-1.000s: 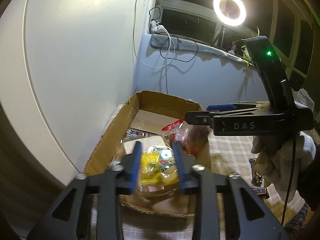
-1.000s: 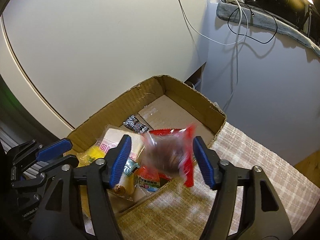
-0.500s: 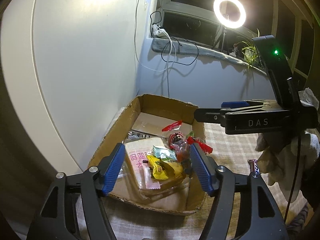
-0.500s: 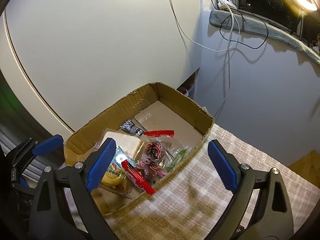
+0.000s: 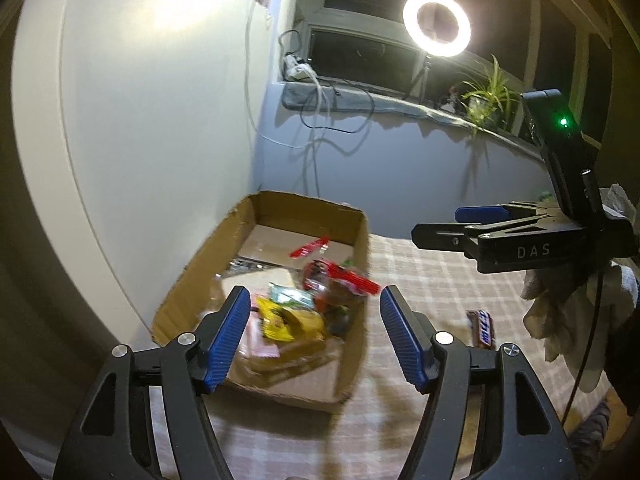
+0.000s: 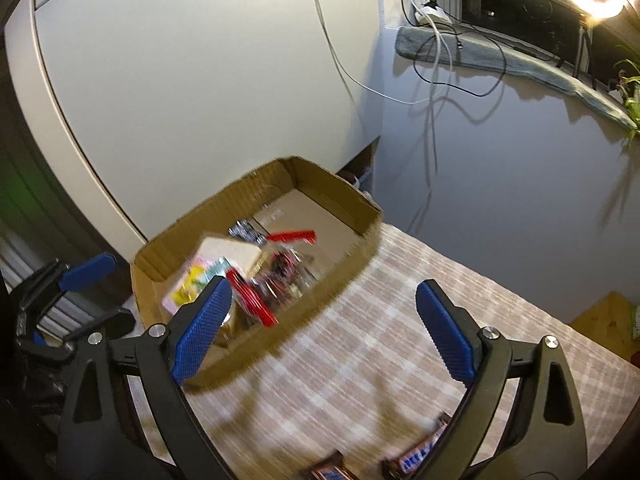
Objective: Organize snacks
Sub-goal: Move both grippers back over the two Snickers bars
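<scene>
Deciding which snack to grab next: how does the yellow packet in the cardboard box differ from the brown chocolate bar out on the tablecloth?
Place: the yellow packet lies inside the cardboard box, piled among other snacks; the brown chocolate bar lies alone on the checked tablecloth, outside the box.
Look: the packet is bright yellow and crumpled; the bar is dark brown, slim and straight, with blue-and-white lettering.
Shared: neither is held; the left gripper stands open above them.
</scene>
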